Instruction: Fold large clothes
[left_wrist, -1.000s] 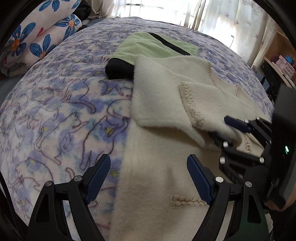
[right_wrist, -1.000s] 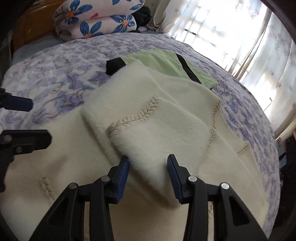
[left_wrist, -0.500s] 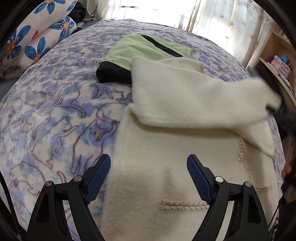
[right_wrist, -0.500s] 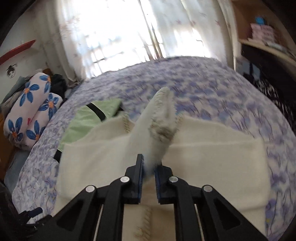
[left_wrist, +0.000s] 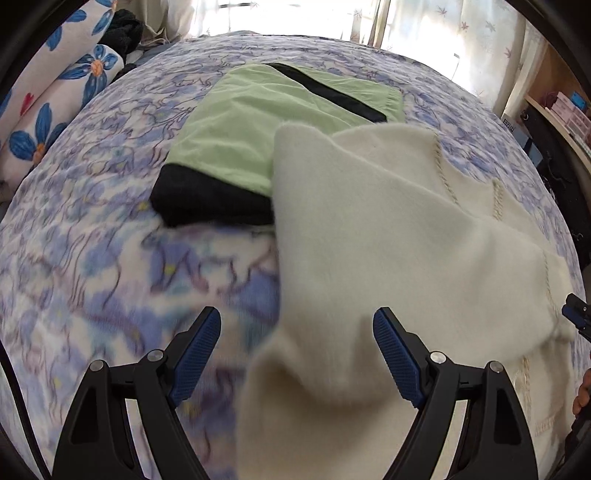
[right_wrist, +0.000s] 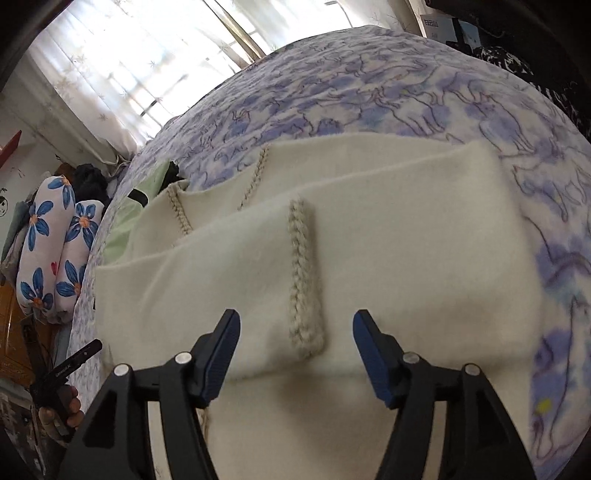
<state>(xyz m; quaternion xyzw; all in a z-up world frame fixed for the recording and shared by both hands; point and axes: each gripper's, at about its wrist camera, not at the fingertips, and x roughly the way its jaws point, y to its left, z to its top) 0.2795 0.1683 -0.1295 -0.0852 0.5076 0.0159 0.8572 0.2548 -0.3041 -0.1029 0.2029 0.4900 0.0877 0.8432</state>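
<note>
A cream fleece cardigan (left_wrist: 388, 229) with braided trim lies on the bed; it also shows in the right wrist view (right_wrist: 369, 236). One sleeve lies folded across its body, with the braided cuff (right_wrist: 304, 277) just in front of my right gripper (right_wrist: 295, 343). The right gripper is open and empty, its jaws standing either side of the cuff. My left gripper (left_wrist: 297, 350) is open and empty over the cardigan's left edge, where the cloth looks bunched and blurred.
A folded green and black garment (left_wrist: 258, 122) lies just beyond the cardigan, partly under it. The bed has a purple-patterned blanket (left_wrist: 92, 240). Rolled floral bedding (right_wrist: 55, 258) sits at the bed's far side. A shelf (left_wrist: 554, 110) stands at the right.
My right gripper laid the sleeve across the cardigan's body and opened, letting the cuff go. My left gripper moved forward toward the green garment, staying open.
</note>
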